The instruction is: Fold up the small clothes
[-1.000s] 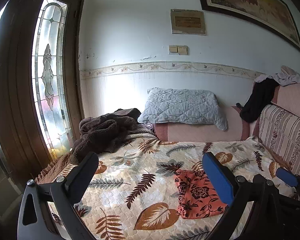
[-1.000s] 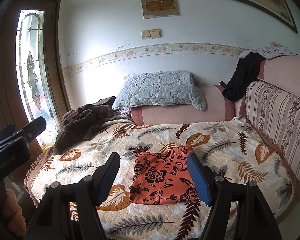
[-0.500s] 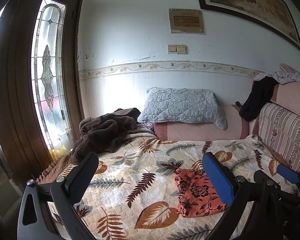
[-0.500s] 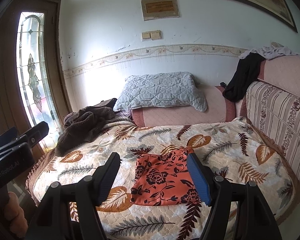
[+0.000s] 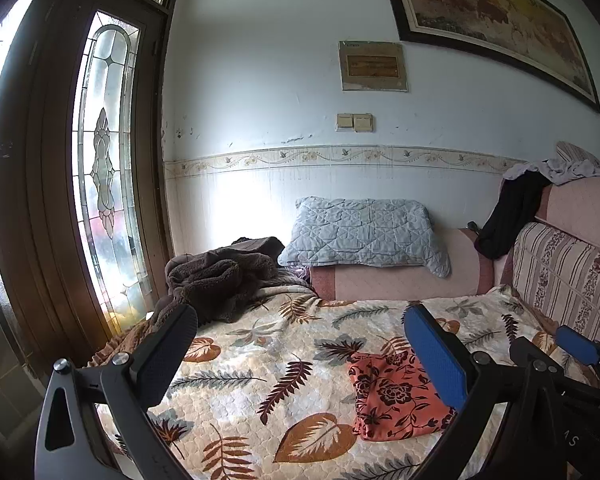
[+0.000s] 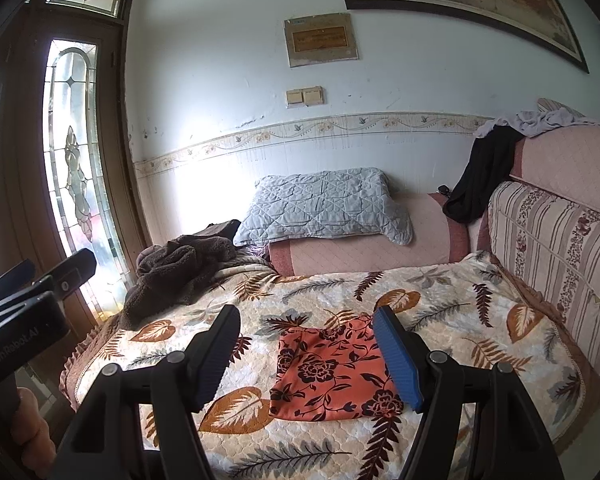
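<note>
Orange floral garment [image 6: 334, 372], folded flat on leaf-print bedspread [image 6: 452, 312], long axis toward 12 o'clock; dead ahead of right gripper [image 6: 306, 350], at 2 o'clock from left gripper [image 5: 300, 356]; both jaws spread, empty.

Both wrist cameras side by side above the sofa's front edge [image 6: 380, 446], facing the back wall, sharing the orange floral cloth [image 5: 392, 396] [image 6: 332, 372]
</note>
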The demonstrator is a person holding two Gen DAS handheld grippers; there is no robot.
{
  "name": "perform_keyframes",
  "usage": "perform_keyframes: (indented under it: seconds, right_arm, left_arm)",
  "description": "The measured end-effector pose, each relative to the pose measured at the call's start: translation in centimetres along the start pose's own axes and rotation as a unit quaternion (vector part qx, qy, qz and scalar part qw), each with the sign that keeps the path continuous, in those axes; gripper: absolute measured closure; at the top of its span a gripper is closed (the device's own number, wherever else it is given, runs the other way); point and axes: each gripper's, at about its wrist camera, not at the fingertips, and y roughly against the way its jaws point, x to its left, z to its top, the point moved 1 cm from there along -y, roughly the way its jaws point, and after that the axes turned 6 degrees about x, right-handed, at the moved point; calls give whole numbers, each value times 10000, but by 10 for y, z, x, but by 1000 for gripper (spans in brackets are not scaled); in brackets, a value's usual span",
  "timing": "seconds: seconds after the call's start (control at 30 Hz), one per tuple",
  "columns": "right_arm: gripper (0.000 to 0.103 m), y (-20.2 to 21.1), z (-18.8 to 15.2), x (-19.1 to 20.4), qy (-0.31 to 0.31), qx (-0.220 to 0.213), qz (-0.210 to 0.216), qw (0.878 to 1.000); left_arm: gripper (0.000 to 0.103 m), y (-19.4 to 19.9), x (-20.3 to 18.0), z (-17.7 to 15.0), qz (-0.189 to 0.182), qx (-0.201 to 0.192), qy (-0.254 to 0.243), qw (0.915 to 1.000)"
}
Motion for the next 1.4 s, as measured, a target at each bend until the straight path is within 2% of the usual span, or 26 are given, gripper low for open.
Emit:
perform_keyframes:
  seconds: [1.4]
  right_arm:
    - [30, -8, -6, 7, -55, 119, -73, 9999]
  left_arm:
    - [0, -11, 4, -8, 55, 36, -79, 9999]
